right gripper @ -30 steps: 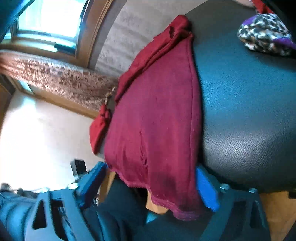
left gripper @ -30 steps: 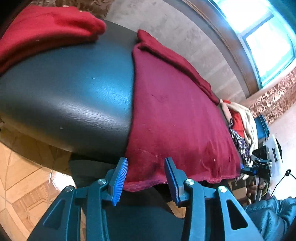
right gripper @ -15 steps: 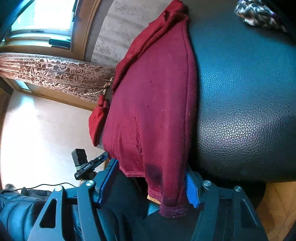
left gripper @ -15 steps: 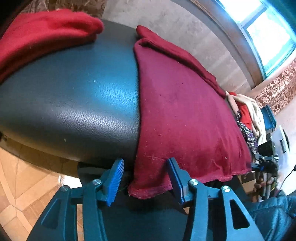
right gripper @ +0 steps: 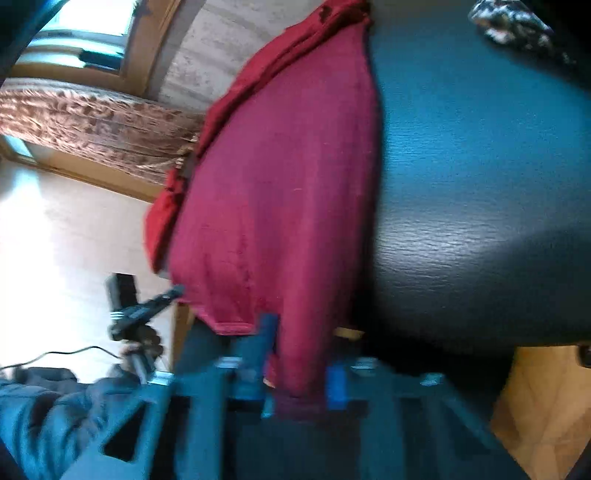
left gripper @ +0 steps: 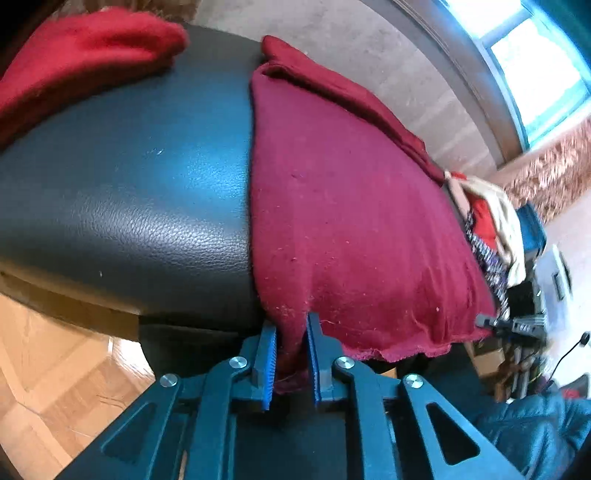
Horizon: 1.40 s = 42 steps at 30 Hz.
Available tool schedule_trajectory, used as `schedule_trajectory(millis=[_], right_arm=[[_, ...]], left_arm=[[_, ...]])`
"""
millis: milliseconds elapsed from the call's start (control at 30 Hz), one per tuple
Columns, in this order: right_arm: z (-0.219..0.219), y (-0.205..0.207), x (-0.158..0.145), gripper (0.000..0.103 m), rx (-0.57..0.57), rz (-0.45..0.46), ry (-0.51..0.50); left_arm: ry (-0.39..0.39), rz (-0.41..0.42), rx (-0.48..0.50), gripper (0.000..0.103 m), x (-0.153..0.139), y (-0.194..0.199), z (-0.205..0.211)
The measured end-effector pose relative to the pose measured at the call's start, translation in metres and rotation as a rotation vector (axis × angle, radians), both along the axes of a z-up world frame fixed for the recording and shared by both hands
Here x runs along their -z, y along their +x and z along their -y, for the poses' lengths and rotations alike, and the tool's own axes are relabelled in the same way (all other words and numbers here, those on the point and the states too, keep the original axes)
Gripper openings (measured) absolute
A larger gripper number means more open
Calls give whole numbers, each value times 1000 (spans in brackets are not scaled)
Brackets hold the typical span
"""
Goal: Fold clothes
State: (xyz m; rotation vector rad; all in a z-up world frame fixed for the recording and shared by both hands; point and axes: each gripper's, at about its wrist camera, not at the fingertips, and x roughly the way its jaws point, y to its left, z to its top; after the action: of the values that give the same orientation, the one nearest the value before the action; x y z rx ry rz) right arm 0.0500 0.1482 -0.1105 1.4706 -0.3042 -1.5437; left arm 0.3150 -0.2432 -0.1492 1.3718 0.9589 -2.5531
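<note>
A maroon garment lies spread flat on a black leather cushion, its hem hanging over the near edge. My left gripper is at the hem's left corner. Its jaws are closing, and its blue pads pinch the bunched cloth. In the right wrist view, which is blurred, the same garment hangs over the cushion. My right gripper is at the hem's right corner, with its jaws closing on a fold of the cloth.
A folded red garment rests at the cushion's far left. A pile of mixed clothes lies beyond the maroon garment, and a leopard-print cloth at the cushion's far right. Wooden floor shows below. A blue sleeve is at lower right.
Both grippers stood wide open around the hem corners and have since closed onto the cloth. The hem is now bunched between each pair of pads. Neither hand has shifted much.
</note>
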Motion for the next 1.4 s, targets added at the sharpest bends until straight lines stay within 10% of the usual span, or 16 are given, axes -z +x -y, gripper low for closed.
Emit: schedule_trajectory(millis=[600,833,1067,1400], right_arm=[[51,-36,-85,14,4,-150,-226],[78,-81,-82,14,59,-170,-176],[89,-96,-26,10,92,-85,-62],[87,-92,-39,14,145,-138,-143]], left_arm=[[284,-458,15,12,-93,-34,42],[260,-443,2,12,-89,-103,58],[299,-259,-60,11,-28,-132,69],[373,-360,-64,11,-39,-116,73]])
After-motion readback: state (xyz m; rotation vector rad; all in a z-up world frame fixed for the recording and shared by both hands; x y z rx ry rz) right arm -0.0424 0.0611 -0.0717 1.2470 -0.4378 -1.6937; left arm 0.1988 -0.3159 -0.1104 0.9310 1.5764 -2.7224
